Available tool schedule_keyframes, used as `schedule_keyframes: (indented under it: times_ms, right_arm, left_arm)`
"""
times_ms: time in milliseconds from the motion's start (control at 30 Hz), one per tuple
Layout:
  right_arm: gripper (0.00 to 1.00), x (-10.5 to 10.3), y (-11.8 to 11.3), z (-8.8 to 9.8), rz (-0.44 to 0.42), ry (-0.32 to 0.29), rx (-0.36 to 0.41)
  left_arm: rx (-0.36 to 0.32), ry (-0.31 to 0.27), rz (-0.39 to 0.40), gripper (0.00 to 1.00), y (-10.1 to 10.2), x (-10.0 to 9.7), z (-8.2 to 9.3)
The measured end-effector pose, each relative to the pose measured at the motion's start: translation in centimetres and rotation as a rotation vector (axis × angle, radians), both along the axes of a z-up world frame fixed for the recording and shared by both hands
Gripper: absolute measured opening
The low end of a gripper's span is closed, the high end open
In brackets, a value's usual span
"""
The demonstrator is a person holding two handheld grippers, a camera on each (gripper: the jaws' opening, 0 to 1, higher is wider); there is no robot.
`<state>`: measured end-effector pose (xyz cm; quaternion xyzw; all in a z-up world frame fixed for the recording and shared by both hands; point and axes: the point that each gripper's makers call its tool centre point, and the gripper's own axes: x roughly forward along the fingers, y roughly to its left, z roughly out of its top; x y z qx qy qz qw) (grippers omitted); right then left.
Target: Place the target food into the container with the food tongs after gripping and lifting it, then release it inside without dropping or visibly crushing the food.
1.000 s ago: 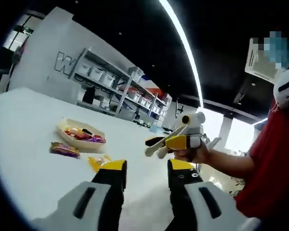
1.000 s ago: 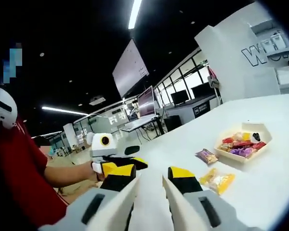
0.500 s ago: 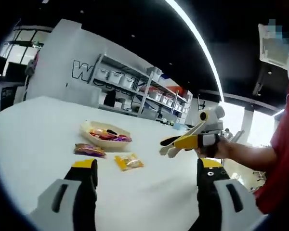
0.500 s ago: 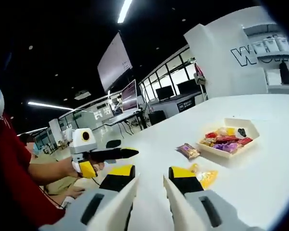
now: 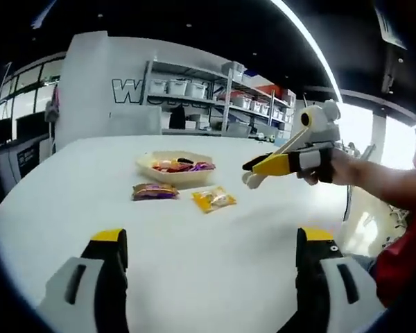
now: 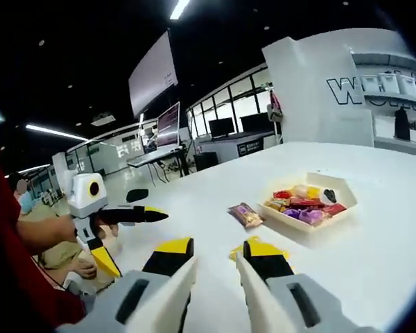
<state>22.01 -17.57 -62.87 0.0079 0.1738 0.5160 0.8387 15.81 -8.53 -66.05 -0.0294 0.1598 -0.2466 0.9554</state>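
While the yellow snack packet (image 5: 213,200) lies on the white table (image 5: 194,257) near the tray (image 5: 175,166) of sweets, beside a purple packet (image 5: 154,191), we hold both tools above the table. Our left gripper (image 5: 211,258) is spread wide and empty; our right gripper (image 6: 215,258) has its jaws narrowly parted, gripping nothing.

Left hand-held gripper (image 5: 206,253) gapes wide; right (image 6: 217,255) narrowly parted.
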Motion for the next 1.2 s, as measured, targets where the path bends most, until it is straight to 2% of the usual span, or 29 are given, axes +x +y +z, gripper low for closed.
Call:
schedule_keyframes:
  times_ms: [300, 333, 500, 733, 833, 1067, 1200]
  right_arm:
    - [0.24, 0.8, 0.2, -0.8, -0.001, -0.016, -0.044]
    - [0.24, 1.2, 0.1, -1.2, -0.014, -0.029, -0.066]
    - [0.24, 1.8, 0.2, -1.4, -0.031, -0.027, -0.068]
    - [0.25, 2.8, 0.5, -1.6, -0.042, -0.069, -0.096]
    - [0.25, 3.4, 0.7, -2.2, -0.051, -0.089, -0.138]
    - [0.25, 4.2, 1.3, -2.9, -0.062, -0.075, -0.154]
    - [0.25, 4.4, 1.6, -3.4, -0.054, -0.085, -0.187]
  left_arm:
    - [0.002, 0.040, 0.012, 0.96, 0.4, 0.1, -1.1]
    - [-0.002, 0.042, 0.023, 0.96, 0.6, 0.1, -1.2]
    - [-0.048, 0.046, 0.031, 0.97, 0.3, 0.0, -1.0]
    - [-0.004, 0.031, 0.014, 0.97, -0.1, 0.0, -0.9]
    - [-0.009, 0.025, 0.016, 0.97, 0.0, 0.1, -0.7]
    - [0.004, 0.025, -0.007, 0.98, -0.3, -0.1, -0.8]
    - [0.016, 0.020, -0.015, 0.98, -0.5, -0.1, -0.6]
